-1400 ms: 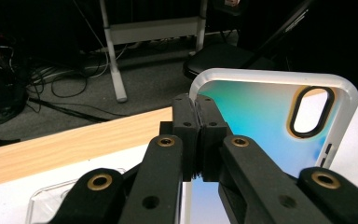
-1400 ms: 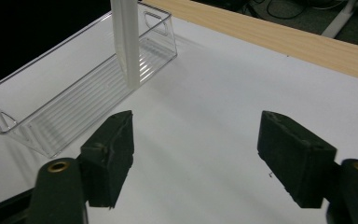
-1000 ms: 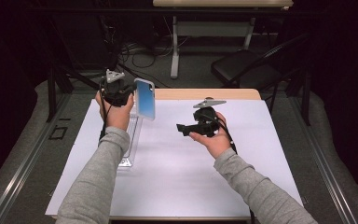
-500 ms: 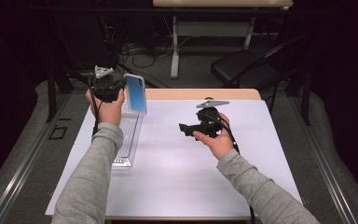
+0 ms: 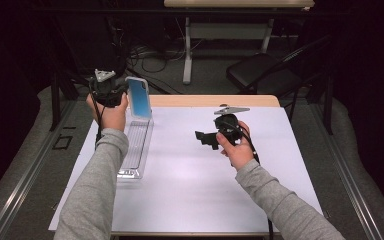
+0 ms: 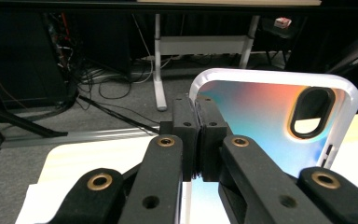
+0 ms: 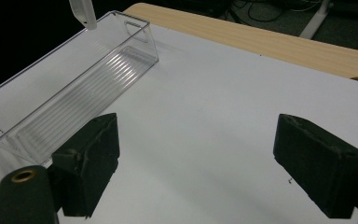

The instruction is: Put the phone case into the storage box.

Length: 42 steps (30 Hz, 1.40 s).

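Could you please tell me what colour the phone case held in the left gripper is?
The phone case shades from blue to orange with a white rim, clearest in the left gripper view.

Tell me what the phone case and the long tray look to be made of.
Phone case: likely glossy plastic, its blue-to-orange back reflecting light, with a pale, softer-looking rim. Tray: clear rigid plastic, see-through walls, ribbed floor, probably acrylic.
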{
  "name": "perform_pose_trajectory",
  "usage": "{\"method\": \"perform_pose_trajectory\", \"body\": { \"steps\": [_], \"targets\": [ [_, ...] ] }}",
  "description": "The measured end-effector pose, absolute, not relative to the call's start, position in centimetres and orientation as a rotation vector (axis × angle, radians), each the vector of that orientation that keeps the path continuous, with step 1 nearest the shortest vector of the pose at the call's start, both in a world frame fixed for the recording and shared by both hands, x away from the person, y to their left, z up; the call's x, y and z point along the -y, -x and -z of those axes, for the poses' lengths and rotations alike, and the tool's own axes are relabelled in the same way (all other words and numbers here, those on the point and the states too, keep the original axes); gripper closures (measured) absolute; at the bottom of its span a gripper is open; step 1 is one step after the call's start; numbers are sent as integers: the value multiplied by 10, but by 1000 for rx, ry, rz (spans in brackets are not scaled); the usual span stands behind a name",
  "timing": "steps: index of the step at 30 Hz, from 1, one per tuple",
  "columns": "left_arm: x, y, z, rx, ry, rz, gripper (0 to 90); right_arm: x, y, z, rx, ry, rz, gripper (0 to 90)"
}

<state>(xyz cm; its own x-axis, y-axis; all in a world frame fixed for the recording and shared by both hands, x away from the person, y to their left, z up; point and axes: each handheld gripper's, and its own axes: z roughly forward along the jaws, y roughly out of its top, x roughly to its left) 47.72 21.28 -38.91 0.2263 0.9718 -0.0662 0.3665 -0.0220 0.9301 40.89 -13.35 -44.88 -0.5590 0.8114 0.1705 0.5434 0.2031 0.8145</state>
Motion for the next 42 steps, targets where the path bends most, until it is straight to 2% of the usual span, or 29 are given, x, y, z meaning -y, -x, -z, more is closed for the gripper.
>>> {"method": "perform_pose_trajectory", "body": {
  "steps": [42],
  "targets": [
    [-232, -514, 422, -1383, -1510, -892, 885, 147, -409, 451, -2201, -1274, -1282, 143]
  ]
}}
